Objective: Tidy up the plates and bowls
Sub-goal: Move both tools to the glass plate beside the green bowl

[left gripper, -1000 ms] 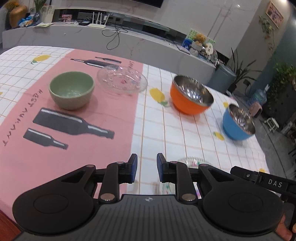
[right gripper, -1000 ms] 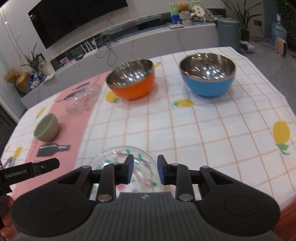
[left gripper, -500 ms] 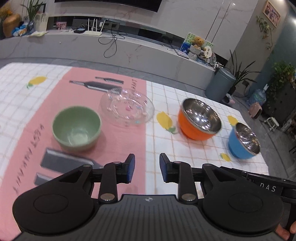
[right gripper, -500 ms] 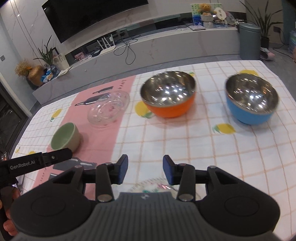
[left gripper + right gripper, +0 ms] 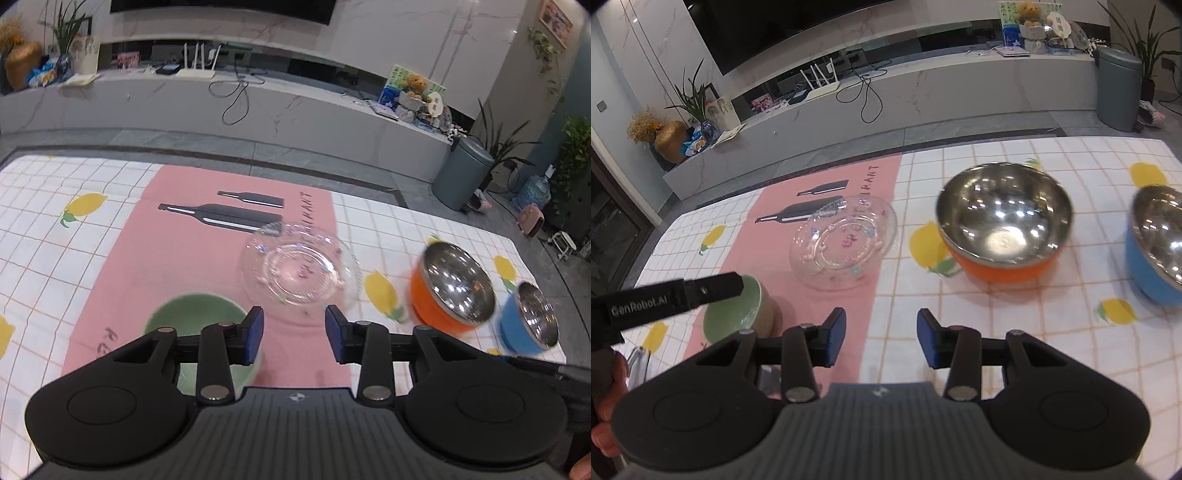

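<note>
A checked tablecloth (image 5: 44, 266) printed with lemons covers the table, and a pink mat (image 5: 192, 251) with black bottle prints lies over its middle. On the cloth to the right of the mat stands the orange bowl (image 5: 1003, 230), steel-lined and empty, and just beside it, further right, the blue bowl (image 5: 1158, 247), also steel-lined and empty. The clear glass plate (image 5: 844, 242) lies on the right part of the mat with nothing on it, near the orange bowl but apart from it. The green bowl (image 5: 195, 321) sits on the near part of the mat, empty, partly hidden behind the left gripper (image 5: 294, 334). That gripper's jaws have just been opening and stand partly apart with nothing between them. The right gripper (image 5: 881, 338) has likewise been opening; its jaws stand partly apart over the mat's edge, holding nothing.
</note>
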Motion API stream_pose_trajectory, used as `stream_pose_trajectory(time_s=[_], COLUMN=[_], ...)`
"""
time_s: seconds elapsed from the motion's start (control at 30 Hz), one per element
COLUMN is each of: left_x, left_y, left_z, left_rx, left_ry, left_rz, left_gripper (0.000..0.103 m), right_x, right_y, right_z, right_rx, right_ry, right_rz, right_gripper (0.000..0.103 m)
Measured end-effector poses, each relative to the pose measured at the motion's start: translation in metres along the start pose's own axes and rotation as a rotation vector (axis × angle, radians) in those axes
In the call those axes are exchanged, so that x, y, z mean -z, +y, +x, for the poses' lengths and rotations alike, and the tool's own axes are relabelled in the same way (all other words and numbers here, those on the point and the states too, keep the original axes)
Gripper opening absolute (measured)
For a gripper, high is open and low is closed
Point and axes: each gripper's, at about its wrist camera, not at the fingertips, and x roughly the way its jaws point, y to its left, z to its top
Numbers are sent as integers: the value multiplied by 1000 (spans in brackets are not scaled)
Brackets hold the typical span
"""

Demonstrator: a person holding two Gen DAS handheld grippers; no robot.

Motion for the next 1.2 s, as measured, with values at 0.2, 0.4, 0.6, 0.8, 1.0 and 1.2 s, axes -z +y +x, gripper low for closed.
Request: stream_pose_trajectory(time_s=[0.2,0.4,0.6,0.8,1.0,1.2], left_x=[-24,-44,-61,-58,-58,-54], left_y=[26,53,64,52,49,47], left_z=[25,49,77,108,128,145], left_rx=[-47,-43,-37,-89,-101,-111], left_ry=[3,16,50,95,120,154], left_rz=[-61,-115,-137,-123,-148,-137], left_gripper=[49,49,48,48,48,48], right_x=[-16,-26,-33,-32,-33,-39], right_y=[9,18,21,17,4,-3], right_z=[37,68,95,116,130,138], right_rx=[-13,-27,-9,43,42,45], right_ry=[24,18,25,39,41,31], right_rz=[35,80,101,102,152,161], right_gripper=[42,42,42,42,42,41])
